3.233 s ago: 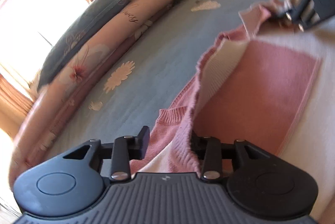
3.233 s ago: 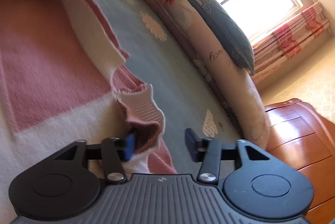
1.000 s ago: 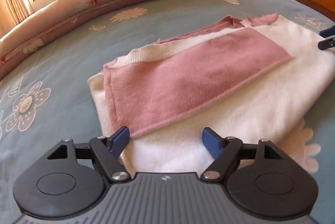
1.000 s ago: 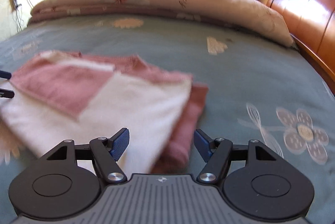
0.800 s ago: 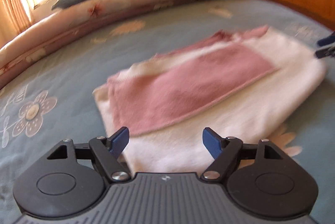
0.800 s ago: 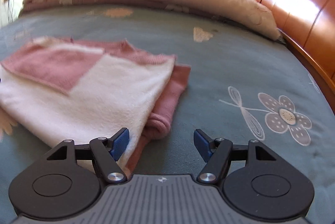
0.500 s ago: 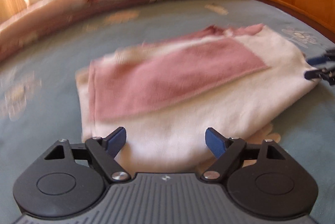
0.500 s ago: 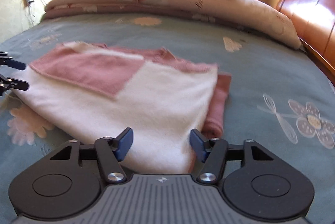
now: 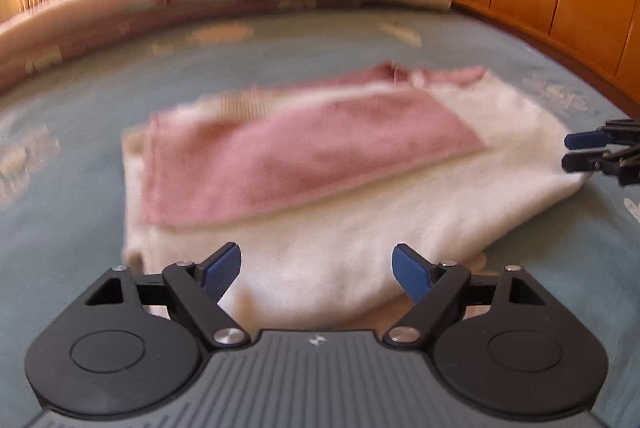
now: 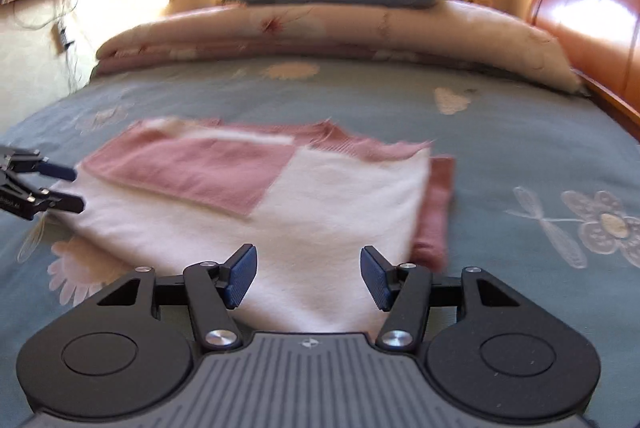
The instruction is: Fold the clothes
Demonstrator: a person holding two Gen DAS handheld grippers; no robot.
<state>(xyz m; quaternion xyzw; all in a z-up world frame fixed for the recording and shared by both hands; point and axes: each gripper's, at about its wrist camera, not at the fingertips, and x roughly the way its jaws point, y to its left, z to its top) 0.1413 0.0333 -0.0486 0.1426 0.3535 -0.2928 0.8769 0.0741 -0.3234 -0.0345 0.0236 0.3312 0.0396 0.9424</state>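
We saw bed (image 10: 360, 107) bearing sweater (image 10: 312, 220), pink-and-white, lying as flat layered bundle mid-bed; fold looked largely done, perhaps another halving or squaring left. Left gripper (image 9: 316, 268) over near edge, jaws wide, empty. Right gripper (image 10: 308, 274) likewise, jaws apart, holding nothing

No readable text, numbers or brand names anywhere. Only mark: small four-point emblem embossed on ribbed grey housing of left gripper (image 9: 316, 270), behind its spread fingers; same emblem on right gripper (image 10: 308, 276) housing. Faint script-like marks on rolled quilt (image 10: 400, 27) far ahead of right gripper, too blurred to read.
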